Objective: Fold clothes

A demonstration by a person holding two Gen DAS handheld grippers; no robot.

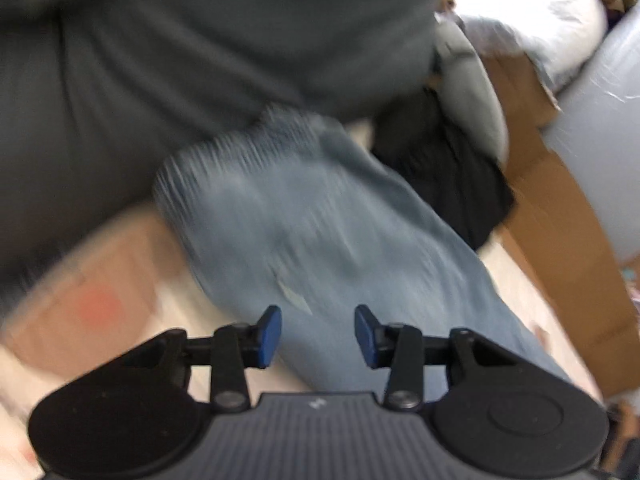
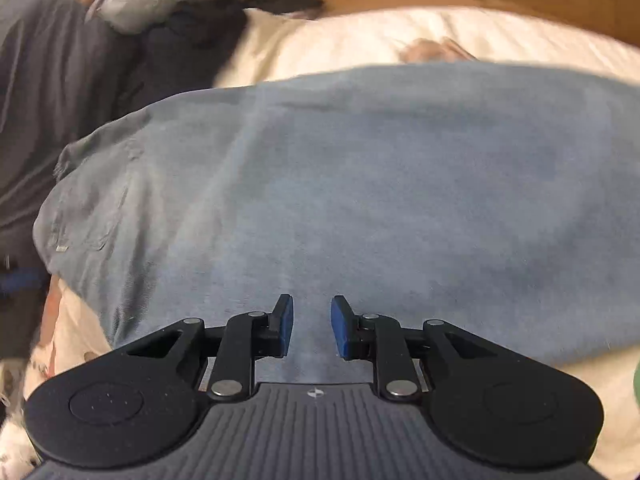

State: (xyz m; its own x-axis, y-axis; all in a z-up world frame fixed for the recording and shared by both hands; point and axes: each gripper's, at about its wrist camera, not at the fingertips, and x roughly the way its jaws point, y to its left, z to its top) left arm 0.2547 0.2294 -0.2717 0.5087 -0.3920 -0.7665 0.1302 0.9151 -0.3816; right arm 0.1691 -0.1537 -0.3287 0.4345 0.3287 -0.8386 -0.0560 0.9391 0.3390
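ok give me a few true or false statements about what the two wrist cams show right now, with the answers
1. Both sets of jaws are open. True: the left gripper and the right gripper each show a gap between the blue pads, with nothing clamped.
2. The blue garment is bright red. False: it is a faded blue-grey.
3. The blue garment lies on a cream sheet. True.
4. Brown cardboard shows at the right of the left wrist view. True.
5. The right gripper holds a sock. False: its jaws are empty, above the blue garment.
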